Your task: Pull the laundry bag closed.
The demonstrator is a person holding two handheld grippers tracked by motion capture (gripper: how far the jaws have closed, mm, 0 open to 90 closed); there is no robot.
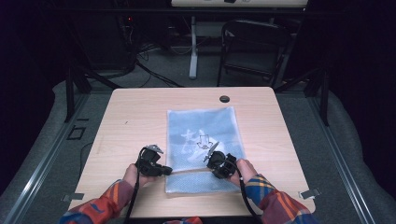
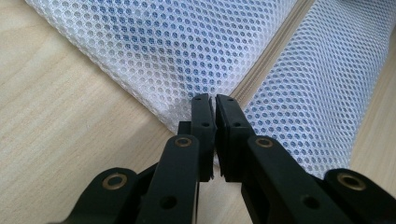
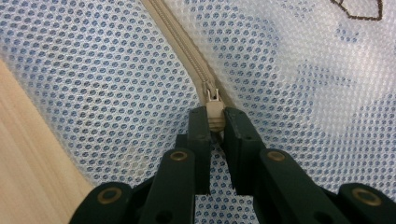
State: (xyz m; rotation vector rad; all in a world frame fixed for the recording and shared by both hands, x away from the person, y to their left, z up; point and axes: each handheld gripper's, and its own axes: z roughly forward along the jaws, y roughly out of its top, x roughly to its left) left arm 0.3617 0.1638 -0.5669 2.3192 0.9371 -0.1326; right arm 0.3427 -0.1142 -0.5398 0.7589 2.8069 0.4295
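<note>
- Left gripper (image 1: 164, 171): jaws pinched shut on the mesh bag's (image 1: 205, 128) left edge at the zipper's (image 1: 189, 171) end, anchoring it.
- Mesh bag: lies flat near the surface's (image 1: 135, 112) front edge, right of centre.
- Right gripper (image 1: 214, 164): jaws closed on the zipper pull (image 3: 214, 109). Best practice: draw the pull along the track, keeping the anchor taut.
- The right gripper view resolves the pull's slider; the high view shows both hands' spacing.

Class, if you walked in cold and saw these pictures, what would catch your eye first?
A pale blue mesh bag lying flat in the middle of the wooden table. Near its front end, the right hand-held gripper pinches the beige zip pull, while the left hand-held gripper clamps the bag's edge by the zip.
</note>
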